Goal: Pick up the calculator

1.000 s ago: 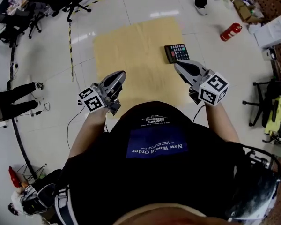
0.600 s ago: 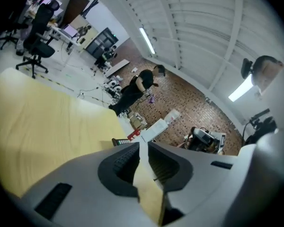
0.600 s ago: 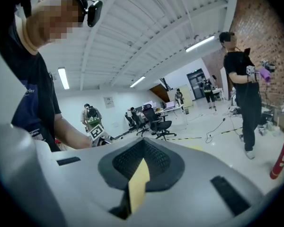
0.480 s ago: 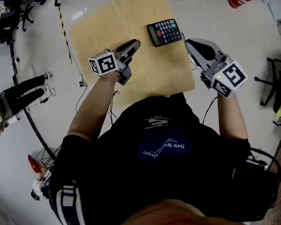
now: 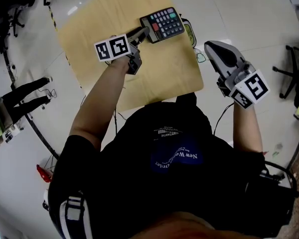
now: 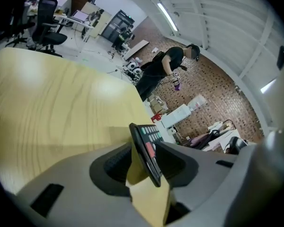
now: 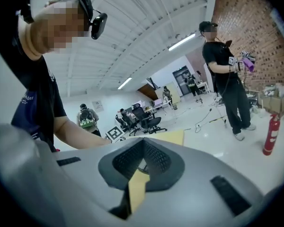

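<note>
left gripper (image 5: 143,33) has swung in at eight o'clock of the calculator (image 5: 163,24), jaws just spread around its edge — no squeeze yet; right gripper (image 5: 213,46) closed, idle.

Looked down on a glossy pale tiled floor (image 5: 229,14), crossed at the upper left by a strip of black-and-yellow tape (image 5: 52,15), with a tan wooden board (image 5: 164,68) lying flat on it. Took in a red brick wall (image 7: 236,13) along one side and a white ribbed ceiling (image 7: 146,27) hung with long strip lights (image 7: 182,41). Found black office chairs (image 7: 149,119) far off, a desk (image 6: 78,18), and a red fire extinguisher (image 7: 270,134) standing near the brick.
</note>
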Tool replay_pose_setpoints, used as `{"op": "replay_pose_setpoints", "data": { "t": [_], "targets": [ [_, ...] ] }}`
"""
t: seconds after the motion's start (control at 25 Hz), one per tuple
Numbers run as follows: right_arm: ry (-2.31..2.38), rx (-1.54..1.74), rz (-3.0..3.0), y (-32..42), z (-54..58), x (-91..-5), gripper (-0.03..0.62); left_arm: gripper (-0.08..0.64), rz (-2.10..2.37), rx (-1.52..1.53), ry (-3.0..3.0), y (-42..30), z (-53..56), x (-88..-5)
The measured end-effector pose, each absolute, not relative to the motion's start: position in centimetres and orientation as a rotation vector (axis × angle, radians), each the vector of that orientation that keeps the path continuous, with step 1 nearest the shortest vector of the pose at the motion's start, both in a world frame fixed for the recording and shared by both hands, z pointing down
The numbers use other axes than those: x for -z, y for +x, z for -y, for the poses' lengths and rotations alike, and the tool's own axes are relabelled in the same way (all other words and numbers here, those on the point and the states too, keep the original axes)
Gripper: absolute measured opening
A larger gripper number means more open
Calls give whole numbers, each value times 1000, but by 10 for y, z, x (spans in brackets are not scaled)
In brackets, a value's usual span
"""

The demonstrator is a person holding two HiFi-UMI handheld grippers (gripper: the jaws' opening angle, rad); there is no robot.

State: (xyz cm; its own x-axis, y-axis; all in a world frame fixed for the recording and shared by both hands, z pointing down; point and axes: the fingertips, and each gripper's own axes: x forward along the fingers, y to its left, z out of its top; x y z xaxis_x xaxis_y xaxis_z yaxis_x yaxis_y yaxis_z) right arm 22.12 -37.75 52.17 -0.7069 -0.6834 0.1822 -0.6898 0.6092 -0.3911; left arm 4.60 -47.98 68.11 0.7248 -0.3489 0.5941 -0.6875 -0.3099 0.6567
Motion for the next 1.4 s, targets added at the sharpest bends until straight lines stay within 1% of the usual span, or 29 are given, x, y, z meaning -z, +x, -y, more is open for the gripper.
{"op": "replay_pose_setpoints", "data": {
  "t": [0.2, 0.44, 0.68, 0.76, 0.92, 1.24, 1.4],
  "targets": [
    [1212, -705, 2788, 227, 375, -530, -15, 141, 786, -464, 1898, 50, 478, -694],
    [1210, -729, 2785, 226, 372, -535, -15, 141, 760, -415, 1833, 61, 481, -707],
    [1196, -751, 2780, 226, 368, -543, -15, 140, 744, -299, 1767, 69, 481, -711],
    [1185, -754, 2779, 224, 366, -544, -15, 119, 739, -234, 1744, 70, 480, -709],
    [1173, -760, 2777, 224, 364, -547, -15, 103, 741, -132, 1693, 69, 480, -708],
    [1147, -742, 2775, 219, 368, -539, -15, 86, 657, -75, 1711, 73, 476, -683],
    [1117, -719, 2781, 215, 371, -532, -15, 84, 628, -1, 1702, 74, 474, -662]
  ]
}}
